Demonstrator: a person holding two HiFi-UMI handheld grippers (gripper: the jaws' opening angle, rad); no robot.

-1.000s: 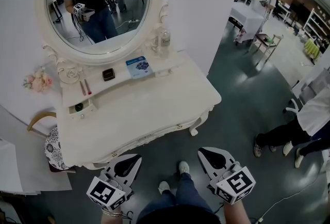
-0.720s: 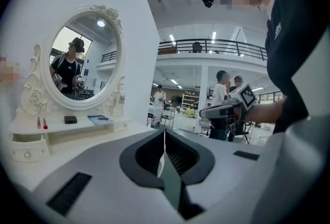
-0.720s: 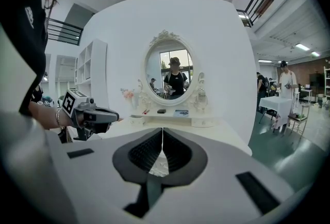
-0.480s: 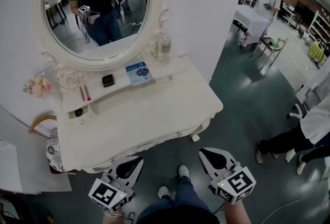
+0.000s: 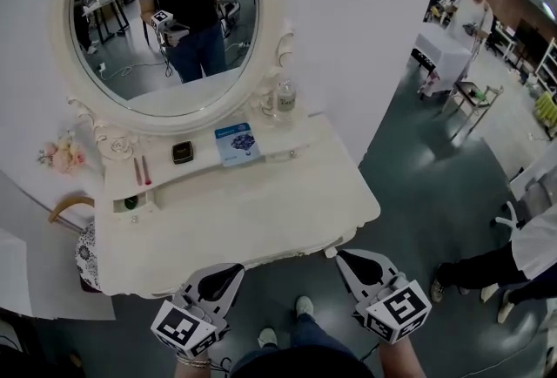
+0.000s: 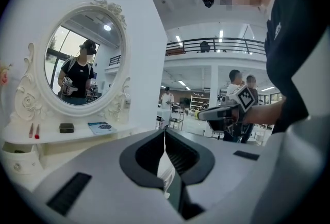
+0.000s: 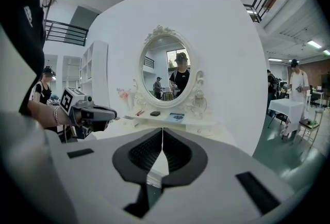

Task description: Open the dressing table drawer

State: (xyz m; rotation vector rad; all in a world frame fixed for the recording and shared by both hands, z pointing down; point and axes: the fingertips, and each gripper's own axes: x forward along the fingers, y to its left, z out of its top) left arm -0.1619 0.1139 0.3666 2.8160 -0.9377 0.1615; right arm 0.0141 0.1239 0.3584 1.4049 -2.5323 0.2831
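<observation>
The dressing table drawer [image 5: 278, 253] sits closed under the near edge of the white dressing table [image 5: 244, 202], at centre-left of the head view. We hold the left gripper [image 5: 233, 269] and right gripper [image 5: 342, 256] at the bottom of the frame, tips near that edge, each with its jaws pressed together on nothing. The oval mirror [image 5: 165, 19] fills the upper left.

Wears black tee [image 6: 294, 37], blue jeans [image 5: 305, 337], white shoes [image 5: 304, 307]; bracelet [image 5: 193, 361] behind left gripper [image 5: 233, 270]. Pale grey shell, black jaw linings, black-and-white marker cube [image 5: 183, 328] at rear.
</observation>
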